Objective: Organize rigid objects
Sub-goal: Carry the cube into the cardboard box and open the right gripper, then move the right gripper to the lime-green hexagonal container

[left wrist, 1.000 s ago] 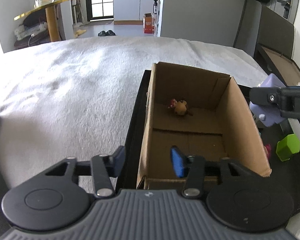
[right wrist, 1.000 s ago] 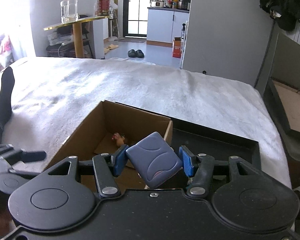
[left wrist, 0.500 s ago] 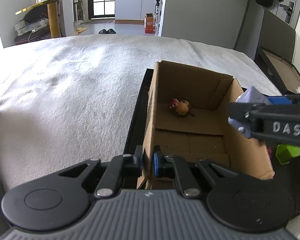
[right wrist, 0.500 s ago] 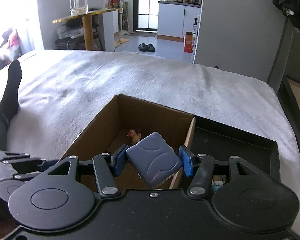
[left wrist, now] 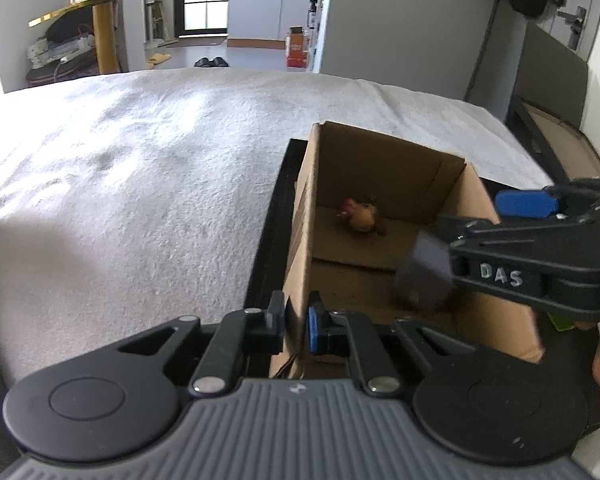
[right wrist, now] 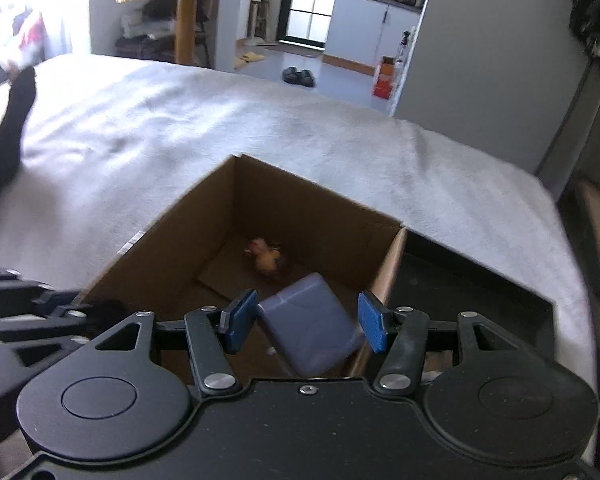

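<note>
Cardboard box [right wrist: 204, 240]: plain brown. Toy figure [right wrist: 266, 260] in it: orange-tan, red head. Rounded block [right wrist: 312, 328]: dull purple-blue, blurred. Bed cover [left wrist: 140, 168]: off-white, mottled with shadow. Tray [left wrist: 274, 216] under the box: black. Both grippers black, fingers [right wrist: 240, 320] with blue pads. Green object [left wrist: 560, 322] past the box's right wall.

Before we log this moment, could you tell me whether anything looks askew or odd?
The purple block sits tilted between the open right gripper fingers, blurred, apparently dropping into the cardboard box.

Both wrist views above cardboard box [left wrist: 384, 216]
</note>
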`<state>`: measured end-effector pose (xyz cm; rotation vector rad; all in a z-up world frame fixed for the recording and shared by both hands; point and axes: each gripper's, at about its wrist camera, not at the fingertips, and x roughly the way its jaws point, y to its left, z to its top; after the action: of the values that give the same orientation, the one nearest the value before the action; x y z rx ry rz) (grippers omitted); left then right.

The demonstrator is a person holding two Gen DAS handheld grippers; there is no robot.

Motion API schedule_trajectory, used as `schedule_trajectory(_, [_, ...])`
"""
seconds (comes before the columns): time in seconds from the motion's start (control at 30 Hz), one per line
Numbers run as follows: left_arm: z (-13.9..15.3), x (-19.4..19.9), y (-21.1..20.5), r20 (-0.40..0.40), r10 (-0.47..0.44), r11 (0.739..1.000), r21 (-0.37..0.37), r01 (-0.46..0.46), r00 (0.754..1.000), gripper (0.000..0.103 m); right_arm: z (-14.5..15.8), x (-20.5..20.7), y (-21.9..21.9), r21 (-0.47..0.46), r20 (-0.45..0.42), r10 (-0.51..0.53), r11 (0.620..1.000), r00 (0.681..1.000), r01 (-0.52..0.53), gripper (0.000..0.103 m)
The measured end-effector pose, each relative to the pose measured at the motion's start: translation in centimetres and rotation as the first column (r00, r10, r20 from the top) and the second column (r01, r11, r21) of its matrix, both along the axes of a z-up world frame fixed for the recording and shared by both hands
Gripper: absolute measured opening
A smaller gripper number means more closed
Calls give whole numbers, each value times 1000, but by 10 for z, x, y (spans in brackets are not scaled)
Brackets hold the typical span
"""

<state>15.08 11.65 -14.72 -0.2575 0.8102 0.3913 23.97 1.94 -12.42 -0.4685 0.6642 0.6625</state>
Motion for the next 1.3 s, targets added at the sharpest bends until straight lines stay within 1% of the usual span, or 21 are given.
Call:
schedule_trajectory(0.07, [1,0,0,2,-9,1000,2,9,1000,10,2,-1,-2,-7,15,0,1000,1000,0,57])
schedule_trajectory(0.2, [3,1,-3,-2,-17,1000,9,17,1000,10,8,-2,-12,1,12,-19,1000,1000,19,57])
schedule_trajectory(0.3, [3,2,-4,-13,-20,1000,19,20,1000,11,10,-2,-22,14,-4,-43,999,999,43,58])
schedule_trajectory(0.37, [5,3,-5,-21,-16,999,27,17,1000,14,12,-4,-29,27,-17,-56,998,998,57,58])
schedule_trajectory(0.43, [7,5,-7,-30,-5,999,40,7,1000,15,14,-5,-37,42,-25,-73,996,997,74,61])
schedule_trajectory(0.5, [9,6,-10,-39,0,998,59,3,999,20,16,-6,-46,59,-37,-92,994,995,95,63])
schedule_trajectory(0.57, [10,6,-13,-42,-10,997,71,13,999,34,17,-6,-53,68,-49,-108,991,993,111,65])
schedule_trajectory(0.63, [11,6,-17,-38,-14,996,84,17,999,41,17,-5,-62,73,-56,-123,989,991,127,66])
schedule_trajectory(0.7, [12,7,-21,-41,-15,995,102,19,999,45,17,-5,-69,72,-59,-138,987,989,142,69])
schedule_trajectory(0.77, [13,7,-24,-42,-21,993,116,25,999,49,17,-4,-78,74,-56,-156,984,986,160,76])
schedule_trajectory(0.83, [14,7,-26,-44,-24,993,117,29,999,50,17,-4,-85,80,-58,-171,981,984,175,79])
schedule_trajectory(0.9, [16,7,-28,-37,-30,992,118,34,999,50,17,-3,-92,88,-64,-182,978,981,188,79])
schedule_trajectory(1.0, [17,9,-31,-53,-23,992,126,30,998,50,17,-2,-103,102,-74,-199,973,977,206,81])
schedule_trajectory(1.03, [17,10,-31,-55,-26,991,126,32,998,50,16,-2,-106,106,-78,-205,971,976,212,84])
schedule_trajectory(1.1, [19,8,-32,-43,-37,992,117,41,998,50,14,-1,-112,112,-86,-214,968,973,223,84])
schedule_trajectory(1.17, [20,8,-32,-37,-28,994,106,32,999,50,12,-1,-117,117,-94,-221,966,971,231,84])
schedule_trajectory(1.3, [20,13,-34,-65,-20,993,115,27,998,50,8,-1,-127,129,-106,-234,960,966,247,87])
